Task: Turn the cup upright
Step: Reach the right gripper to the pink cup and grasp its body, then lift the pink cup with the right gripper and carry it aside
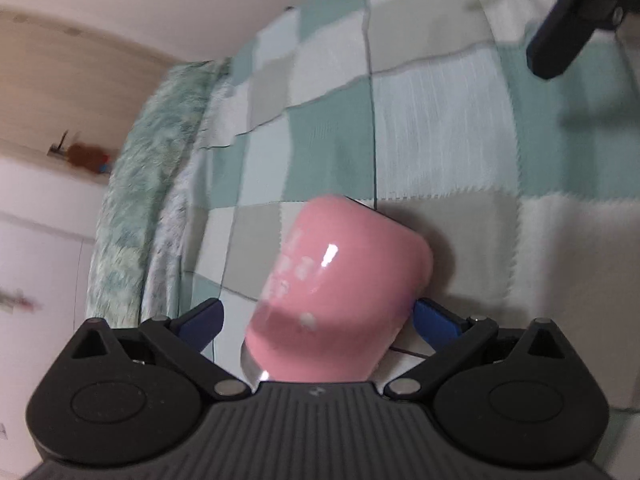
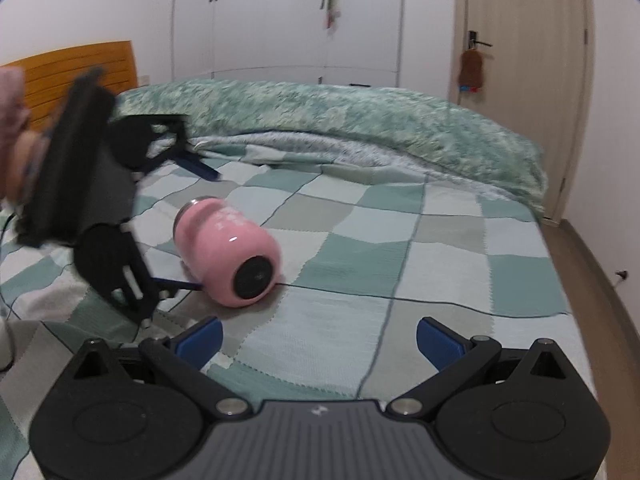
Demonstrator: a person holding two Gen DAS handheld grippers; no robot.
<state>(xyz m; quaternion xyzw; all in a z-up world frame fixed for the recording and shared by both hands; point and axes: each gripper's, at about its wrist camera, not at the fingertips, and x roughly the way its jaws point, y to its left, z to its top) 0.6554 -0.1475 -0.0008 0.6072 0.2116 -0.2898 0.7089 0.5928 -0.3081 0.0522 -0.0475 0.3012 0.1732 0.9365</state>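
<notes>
A: Cup (image 2: 226, 254) first: it lies on its side on the checked bedspread (image 2: 440, 264), well in front of the rolled green duvet (image 2: 340, 128), dark base facing the right wrist camera and metal rim pointing toward the left gripper (image 2: 200, 228).

B: Is the left one gripping it yet?

A: I judge not. Its blue fingers (image 1: 434, 318) stand wide on either side of the cup (image 1: 340, 292), and in the right wrist view both look apart from the pink wall. The frame is blurred, so I cannot be sure of contact.

B: How should the grasp go?

A: Close across the mid-body, not the rounded shoulder near the base, where a glossy wall could squirt out. Then swing the rim upward and set the base down flat; the soft bedding may let it tip.

B: And its looks?

A: Glossy pink, faint white print on the side, silver rim, black disc underneath.

B: The right gripper (image 2: 320, 340)?

A: Spread wide, holding nothing, hanging back on the near side of the cup.
</notes>
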